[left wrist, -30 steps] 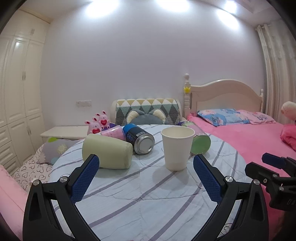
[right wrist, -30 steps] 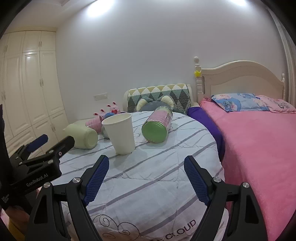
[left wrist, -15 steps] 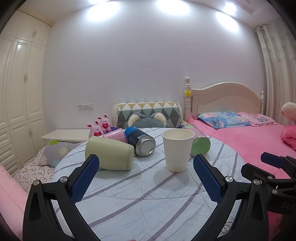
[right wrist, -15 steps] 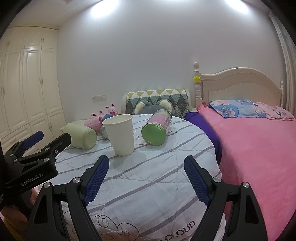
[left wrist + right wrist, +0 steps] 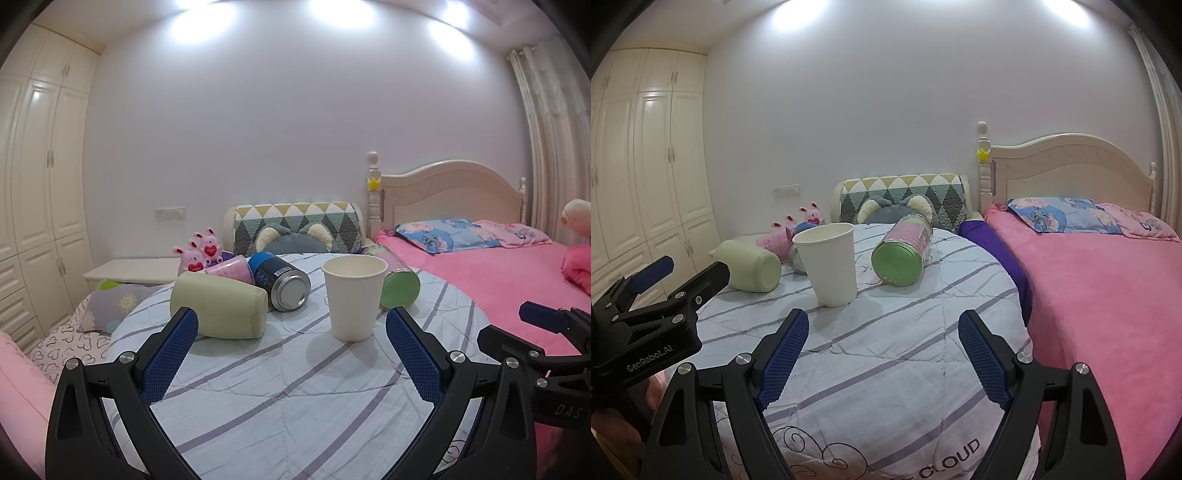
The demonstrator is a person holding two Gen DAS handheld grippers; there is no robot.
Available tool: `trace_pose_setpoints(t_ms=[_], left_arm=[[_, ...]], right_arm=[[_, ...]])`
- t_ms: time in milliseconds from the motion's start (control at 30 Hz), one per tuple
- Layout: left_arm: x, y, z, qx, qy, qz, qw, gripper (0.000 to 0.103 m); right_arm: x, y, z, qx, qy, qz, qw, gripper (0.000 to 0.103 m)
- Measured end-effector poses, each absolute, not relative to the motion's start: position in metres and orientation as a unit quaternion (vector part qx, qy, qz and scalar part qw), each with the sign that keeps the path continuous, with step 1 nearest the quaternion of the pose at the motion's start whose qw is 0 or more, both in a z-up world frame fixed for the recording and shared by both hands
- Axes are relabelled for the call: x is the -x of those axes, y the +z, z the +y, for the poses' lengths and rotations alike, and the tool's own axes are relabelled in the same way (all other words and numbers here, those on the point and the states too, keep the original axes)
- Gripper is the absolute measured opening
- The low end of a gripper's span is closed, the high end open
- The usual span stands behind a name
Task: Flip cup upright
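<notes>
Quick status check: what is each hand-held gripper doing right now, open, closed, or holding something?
Left hand-held gripper: open, holding nothing, short of the white paper cup.
Right hand-held gripper: open, holding nothing.

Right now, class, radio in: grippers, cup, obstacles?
Left gripper open, right gripper open, both empty. White cup upright on table. Green cup on its side.

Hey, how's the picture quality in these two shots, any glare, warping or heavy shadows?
Left wrist view: blown-out ceiling lights along the top, fisheye bending the cream wardrobe, soft shadow beside the upright white paper cup. Right wrist view: two glaring ceiling patches, dark vignette corners, curved cream headboard; the cup and green-lidded jar lying on its side stay sharp.
</notes>
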State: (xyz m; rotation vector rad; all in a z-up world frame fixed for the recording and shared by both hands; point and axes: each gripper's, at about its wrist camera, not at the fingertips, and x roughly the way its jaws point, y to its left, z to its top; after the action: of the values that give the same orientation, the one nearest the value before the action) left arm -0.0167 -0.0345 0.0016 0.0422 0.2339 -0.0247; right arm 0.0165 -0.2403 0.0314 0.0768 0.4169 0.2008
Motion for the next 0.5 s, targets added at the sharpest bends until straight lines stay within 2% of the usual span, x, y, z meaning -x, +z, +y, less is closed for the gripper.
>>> trace_pose_setpoints(t_ms=[500], left_arm=[[0.0174,0.0032,-0.0316,-0.02,-0.008,0.113,0.993,0.103]], right_arm=[[-0.0176,0.0319,-0.2391,-0.036,0.1,0.207,0.973,0.085]])
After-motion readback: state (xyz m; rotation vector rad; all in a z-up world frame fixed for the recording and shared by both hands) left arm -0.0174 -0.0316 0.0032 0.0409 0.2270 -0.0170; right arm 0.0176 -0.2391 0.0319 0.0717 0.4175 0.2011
